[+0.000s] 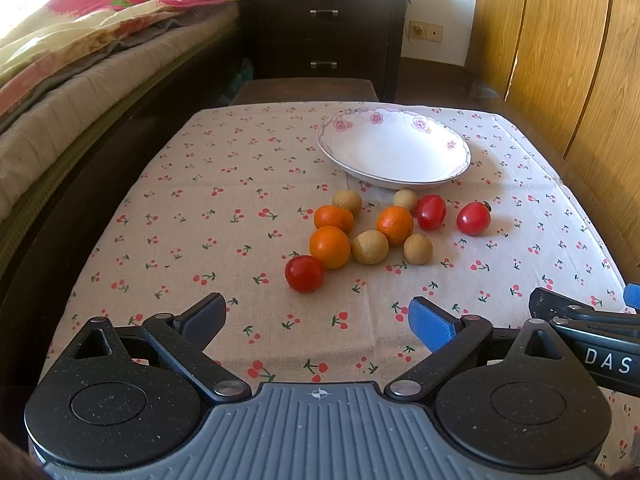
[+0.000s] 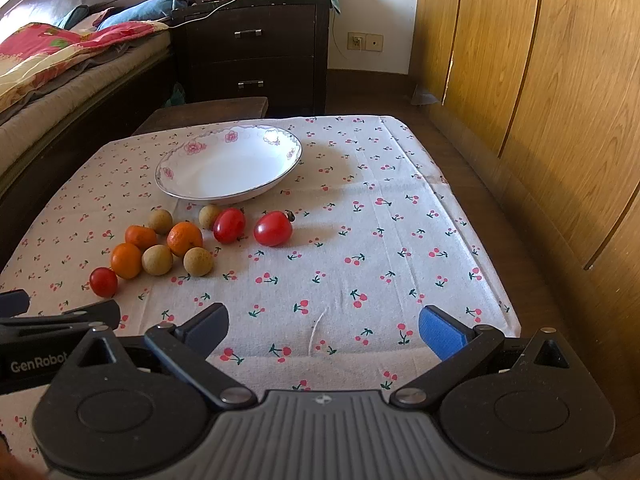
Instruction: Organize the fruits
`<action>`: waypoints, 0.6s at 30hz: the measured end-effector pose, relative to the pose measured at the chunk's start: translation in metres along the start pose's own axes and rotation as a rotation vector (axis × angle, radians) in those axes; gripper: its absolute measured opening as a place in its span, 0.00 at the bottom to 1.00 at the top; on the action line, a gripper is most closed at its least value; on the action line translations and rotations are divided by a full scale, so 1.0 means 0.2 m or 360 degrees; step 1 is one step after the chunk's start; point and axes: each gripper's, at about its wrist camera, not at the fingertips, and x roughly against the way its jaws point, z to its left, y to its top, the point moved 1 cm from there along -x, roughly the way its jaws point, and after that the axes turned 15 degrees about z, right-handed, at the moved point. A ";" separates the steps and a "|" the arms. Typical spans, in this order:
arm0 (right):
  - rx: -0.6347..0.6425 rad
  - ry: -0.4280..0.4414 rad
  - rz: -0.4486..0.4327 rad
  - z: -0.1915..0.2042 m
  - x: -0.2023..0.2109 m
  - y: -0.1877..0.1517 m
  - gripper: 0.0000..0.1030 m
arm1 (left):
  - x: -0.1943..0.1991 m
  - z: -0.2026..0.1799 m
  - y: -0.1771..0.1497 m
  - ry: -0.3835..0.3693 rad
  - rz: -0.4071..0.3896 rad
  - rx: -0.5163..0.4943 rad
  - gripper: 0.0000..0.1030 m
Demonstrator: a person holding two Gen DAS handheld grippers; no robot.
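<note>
Hovering low over the near edge of the table [image 2: 400, 208], both grippers are waiting with fingers spread wide and holding nothing; the left gripper [image 1: 316, 318] is facing the fruit almost head-on, while the right gripper [image 2: 324, 330] is looking over bare cloth, with the fruit off to its left.

The fruit is lying in a loose cluster on the cloth just in front of the bowl [image 1: 394, 148], which is sitting empty; nothing has gone in yet, so the job seems to be only starting.

The near tomato [image 1: 304, 273] is resting closest to the left gripper, touching an orange [image 1: 330, 247] behind it; taking it first looks sensible, coming in with the fingers straddling its free sides so the orange is not being nudged into the longans [image 1: 370, 246]; a gentle squeeze is probably enough, since round, smooth skins are likely to roll or squirt out.

The far tomato [image 2: 273, 228] is standing apart to the right, an easy pick for the right gripper; it is slightly oval, its long axis running roughly left to right, stem end pointing right and away; the oranges and longans are too round to show any direction.
</note>
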 end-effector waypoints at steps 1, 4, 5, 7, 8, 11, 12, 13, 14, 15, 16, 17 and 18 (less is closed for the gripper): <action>-0.0001 0.0000 0.0001 0.00 0.00 0.00 1.00 | 0.00 0.00 0.00 0.0001 0.0000 -0.0002 0.96; 0.0001 0.0002 0.0003 0.00 -0.01 0.00 0.99 | 0.00 0.00 0.00 0.0004 0.0001 -0.0005 0.96; 0.0000 0.0003 0.0003 0.00 -0.01 0.00 0.99 | 0.00 0.00 0.00 0.0004 0.0001 -0.0005 0.96; 0.0004 0.0011 0.0009 0.00 -0.01 0.00 0.99 | -0.01 0.00 0.00 0.0002 -0.0001 -0.0006 0.95; 0.0007 0.0015 0.0012 0.00 -0.02 0.00 0.98 | -0.01 0.00 0.00 -0.0005 -0.0001 -0.0006 0.94; 0.0021 0.0038 0.0024 0.02 -0.03 0.01 0.96 | -0.03 0.02 0.00 -0.0039 0.0017 0.0016 0.94; 0.0026 0.0042 0.0026 0.02 -0.03 0.01 0.95 | -0.03 0.03 0.00 -0.0050 0.0024 0.0026 0.94; 0.0029 0.0046 0.0027 0.03 -0.03 0.02 0.95 | -0.04 0.04 0.00 -0.0063 0.0030 0.0038 0.93; 0.0033 0.0053 0.0027 0.03 -0.03 0.02 0.95 | -0.04 0.04 0.00 -0.0067 0.0030 0.0045 0.93; 0.0037 0.0060 0.0029 0.04 -0.03 0.03 0.95 | -0.04 0.05 0.00 -0.0067 0.0028 0.0051 0.93; 0.0043 0.0065 0.0029 0.04 -0.04 0.04 0.94 | -0.04 0.05 0.01 -0.0066 0.0024 0.0055 0.93; 0.0050 0.0073 0.0028 0.05 -0.04 0.04 0.94 | -0.04 0.06 0.01 -0.0066 0.0022 0.0058 0.93; 0.0058 0.0081 0.0027 0.05 -0.04 0.05 0.93 | -0.04 0.07 0.02 -0.0068 0.0017 0.0060 0.93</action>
